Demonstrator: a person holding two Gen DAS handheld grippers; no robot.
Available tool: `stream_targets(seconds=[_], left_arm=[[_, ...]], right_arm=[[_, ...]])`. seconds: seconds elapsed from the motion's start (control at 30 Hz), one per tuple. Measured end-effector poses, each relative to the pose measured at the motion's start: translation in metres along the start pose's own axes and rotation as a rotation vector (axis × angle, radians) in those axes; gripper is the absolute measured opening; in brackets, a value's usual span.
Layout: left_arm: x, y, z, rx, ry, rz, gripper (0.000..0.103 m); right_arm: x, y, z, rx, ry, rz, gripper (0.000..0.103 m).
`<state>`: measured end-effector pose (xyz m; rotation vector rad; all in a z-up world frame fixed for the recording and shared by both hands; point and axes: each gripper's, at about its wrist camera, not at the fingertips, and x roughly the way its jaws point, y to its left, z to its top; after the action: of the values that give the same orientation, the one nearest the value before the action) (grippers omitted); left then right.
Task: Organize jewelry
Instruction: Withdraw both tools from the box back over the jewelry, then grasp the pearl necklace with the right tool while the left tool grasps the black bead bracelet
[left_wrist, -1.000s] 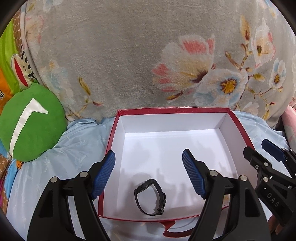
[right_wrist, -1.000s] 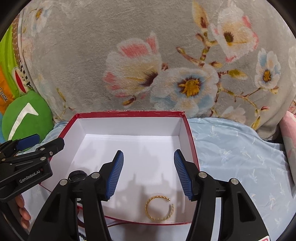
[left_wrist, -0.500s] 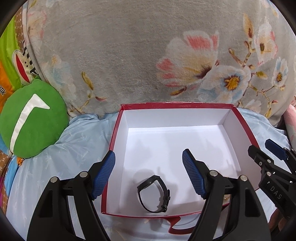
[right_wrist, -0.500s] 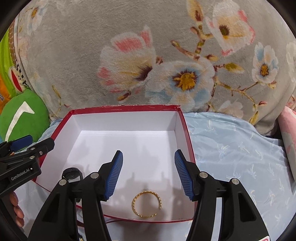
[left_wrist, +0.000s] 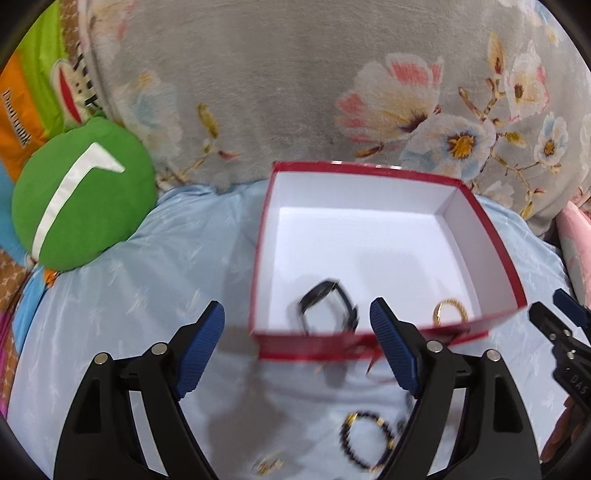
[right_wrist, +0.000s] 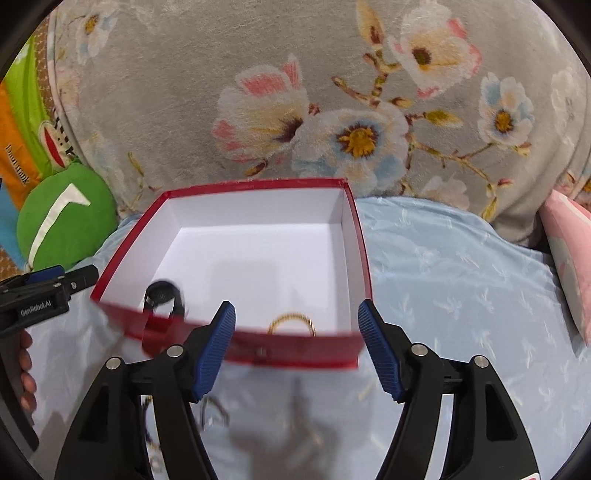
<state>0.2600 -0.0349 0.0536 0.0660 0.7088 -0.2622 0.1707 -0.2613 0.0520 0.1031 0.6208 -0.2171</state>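
We have both tools empty: the left gripper (left_wrist: 297, 345) stands with its ribbed blue pads wide apart over the bed, and the right gripper (right_wrist: 297, 345) is spread just as wide before the near wall of the red box (right_wrist: 360, 236). Inside that box, on its white card floor, lie a black watch band (left_wrist: 328, 308) toward the left and a twisted gold bangle (right_wrist: 291, 325) toward the right, apart from each other. Outside, on the pale blue bedsheet (left_wrist: 147, 295) in front of the box, a dark beaded bracelet (left_wrist: 365, 439) waits, with a small gold piece (left_wrist: 269, 465) near it, too blurred to name. We judge the beaded bracelet light and limp, strung beads that will sag and roll, so we would pinch across one side of the loop where the beads bunch, not try to span it. The sheet is soft and slick, so it may gather under our pads. The bangle looks stiff and thin, smooth metal that could slip; the band looks rubbery and springy. The box is light card with thin walls and will likely shift if nudged.
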Motion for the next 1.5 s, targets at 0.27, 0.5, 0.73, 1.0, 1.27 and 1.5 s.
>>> stream_targets(seconds=[0.27,0.5,0.73,1.0,1.27,1.5], left_arm=[[-0.034,0.045,-0.083,-0.062,0.099,0.025,0.079],[-0.044,0.058,-0.147,-0.141,0.190,0.014,0.079],[-0.053,0.053,-0.170,-0.172,0.205,0.003,0.079],[-0.055,0.047,-0.172,-0.175,0.210,-0.021,0.079],[-0.051,0.044,-0.172,-0.189,0.216,-0.034,0.079],[-0.045,0.032,-0.157,-0.181,0.211,-0.080,0.079]], right_arm=[[-0.048,-0.011,-0.093,0.018,0.101,-0.017,0.071],[-0.057,-0.015,-0.157,0.058,0.217,0.014,0.071],[-0.050,-0.005,-0.166,0.049,0.222,0.025,0.071],[-0.026,0.001,-0.165,0.043,0.259,0.020,0.056],[-0.024,0.005,-0.164,0.025,0.251,0.015,0.016],[-0.029,0.004,-0.168,0.043,0.244,0.026,0.014]])
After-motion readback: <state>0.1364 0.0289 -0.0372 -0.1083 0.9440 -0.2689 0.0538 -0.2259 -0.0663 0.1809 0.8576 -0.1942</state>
